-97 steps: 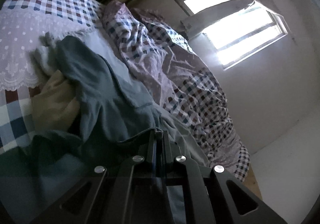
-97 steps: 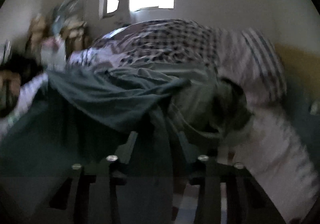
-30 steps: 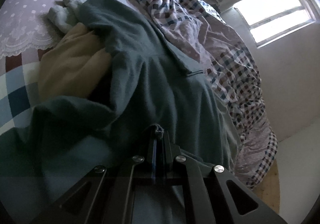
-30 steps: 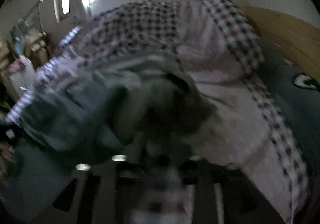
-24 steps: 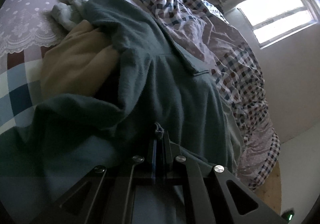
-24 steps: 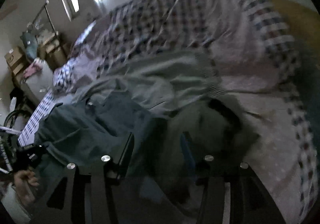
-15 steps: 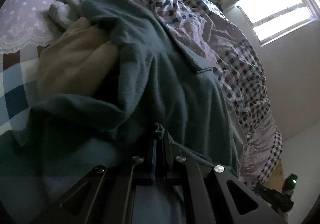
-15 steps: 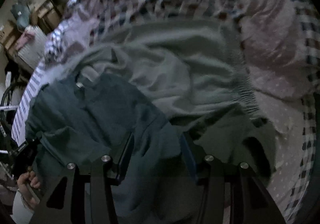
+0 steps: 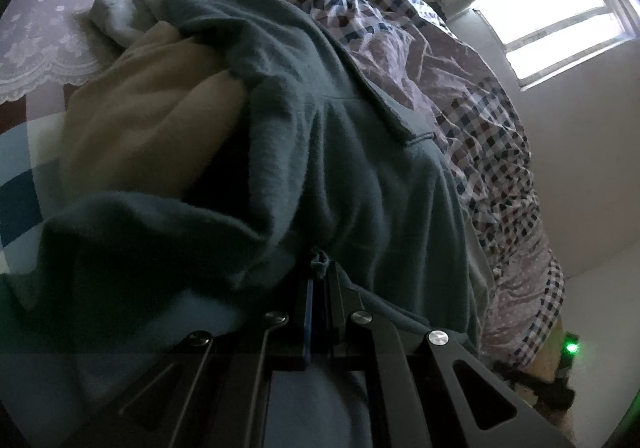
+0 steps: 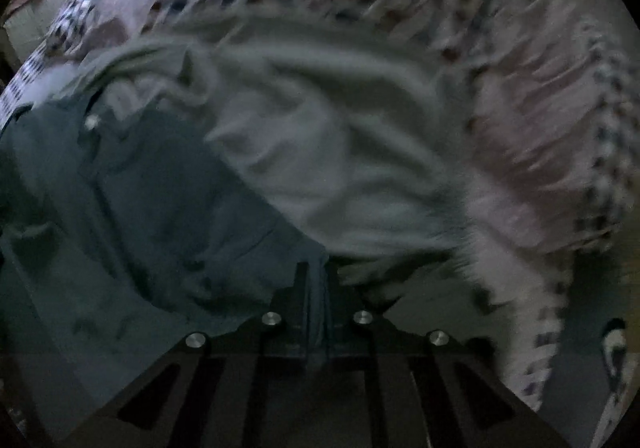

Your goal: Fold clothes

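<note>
Fleece of the blue-grey garment (image 9: 360, 168), sprawled over the tan cloth (image 9: 152, 120) beside the checked quilt (image 9: 480, 120), sits pinched in both closed grippers (left gripper (image 9: 320, 268), right gripper (image 10: 316, 280)), and thin bites could slip under a pull.

left wrist: close, along bed (image 9: 80, 28) | right wrist: steep down | shared: garment (image 9: 360, 168)

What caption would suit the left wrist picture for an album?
Left claw shut on a teal fleece garment spread over a checked quilt, beside a beige garment.
</note>
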